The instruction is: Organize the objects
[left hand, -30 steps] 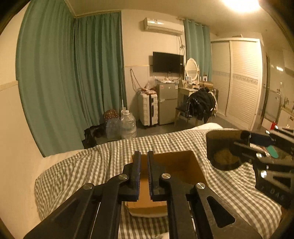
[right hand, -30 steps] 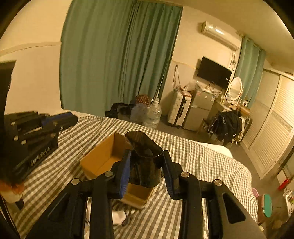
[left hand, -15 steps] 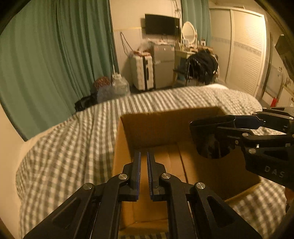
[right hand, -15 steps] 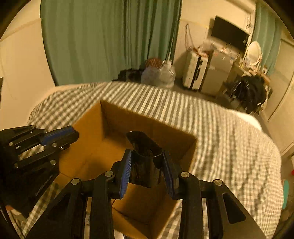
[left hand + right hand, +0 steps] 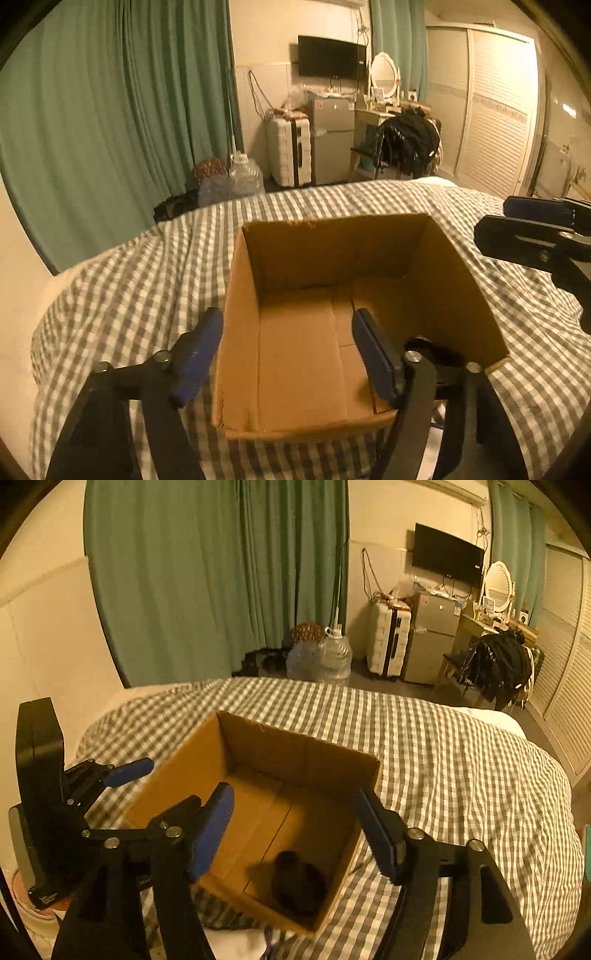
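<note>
Two grippers show in our left wrist view: the left gripper [image 5: 288, 343] has its blue-padded fingers spread wide, straddling the near left wall of the cardboard box [image 5: 458, 280], one finger outside it, one over the inside, pinching nothing. Box sits on the checked bedspread [image 5: 129, 291]; we see only bare cardboard floor from here. The right gripper [image 5: 532, 229] pokes in at the right edge, beyond the box's right wall; we cannot tell its state here. In our right wrist view the right gripper [image 5: 299, 823] is spread wide above the box [image 5: 303, 753], holding nothing. The dark cup [image 5: 297, 884] lies inside the box at its near right corner. Left gripper [image 5: 122, 771] sits at the box's left side.
</note>
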